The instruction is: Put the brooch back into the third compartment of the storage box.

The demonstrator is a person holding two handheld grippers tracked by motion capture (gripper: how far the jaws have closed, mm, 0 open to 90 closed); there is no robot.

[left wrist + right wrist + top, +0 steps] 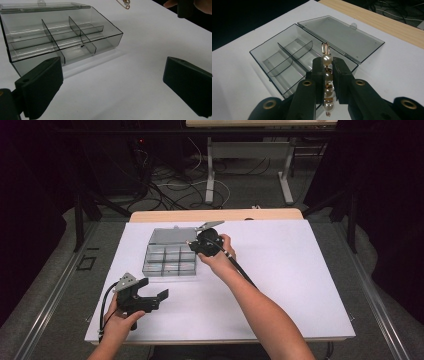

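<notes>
Still, at the left, saw the left gripper (150, 296) resting near the table's front edge, jaws wide with nothing between them, the clear divided box (170, 255) ahead of them and a little to one side. Further right, found the right gripper (328, 68) clamped shut on a pearl pin (327, 82), the string of pearls pinched along its length, just above the box's near compartments. Judged the pin light, stiff and smooth, likely to slip or twist on round beads; better gripped across the pearls mid-length than by the thin gold loop. From the right gripper view, read the pin's pearls and the open lid (340, 37); from the left gripper view, read the dividers (81, 33) and bare compartments; from the high view, placed both hands against the white table (290, 285)
</notes>
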